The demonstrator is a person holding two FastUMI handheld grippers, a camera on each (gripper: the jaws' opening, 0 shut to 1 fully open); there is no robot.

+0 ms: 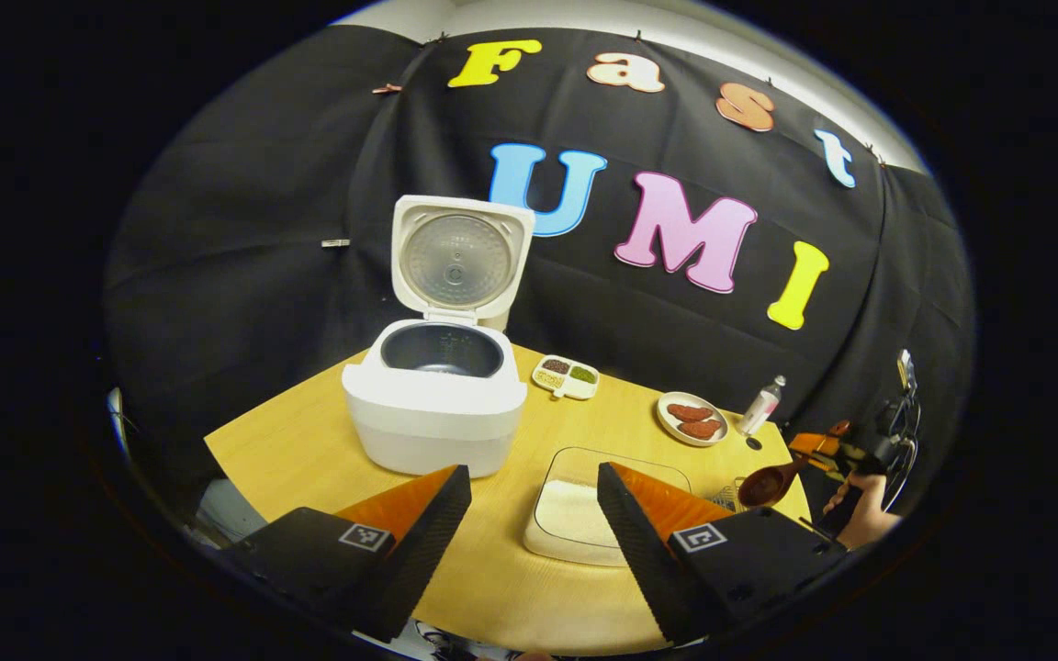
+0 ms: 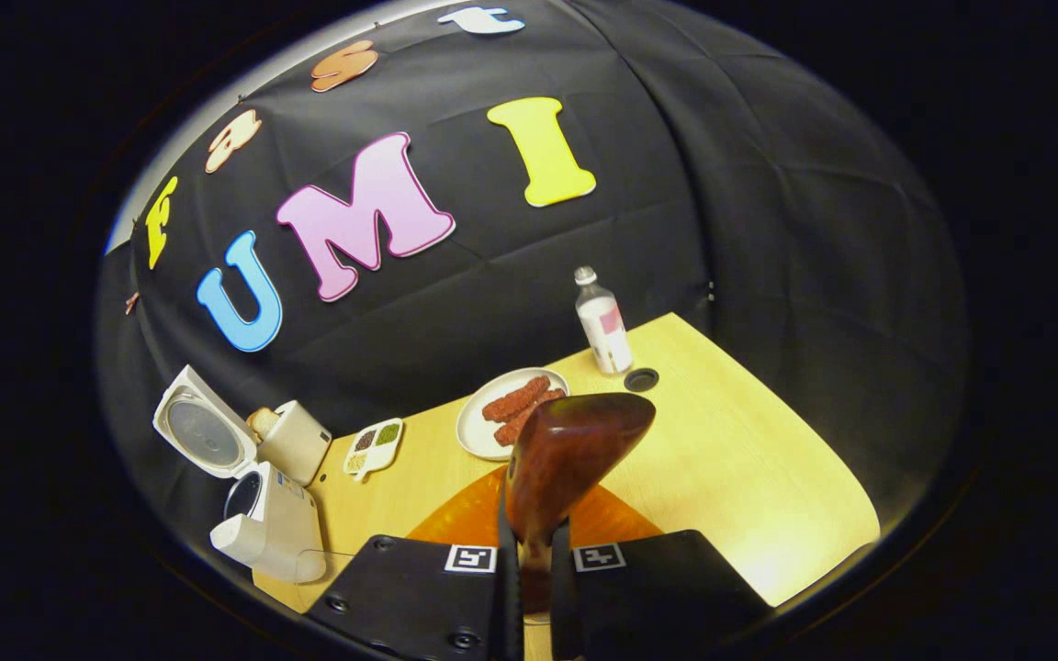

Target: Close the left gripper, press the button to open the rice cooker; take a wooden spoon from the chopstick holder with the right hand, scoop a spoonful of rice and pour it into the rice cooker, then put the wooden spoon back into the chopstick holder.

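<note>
Wooden table (image 1: 309, 441) carries open rice cooker (image 1: 437, 404), rice tray (image 1: 575, 523), divided dish (image 1: 566, 376), plate (image 1: 692, 419), bottle (image 1: 761, 406).

We see a wooden table (image 1: 309, 441) | black cloth wall (image 1: 244, 211) right behind the table | pale strip above the cloth

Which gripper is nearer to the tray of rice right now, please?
Left. The left gripper hangs open right over the rice tray, while the right gripper, clamping the wooden spoon, sits off beyond the tray's far side.

Noted glossy varnished wood on wooden spoon (image 2: 575, 441); smooth white plastic on rice cooker (image 1: 434, 413); matt pale wood-grain on counter (image 1: 309, 441); ribbed black jaws.
</note>
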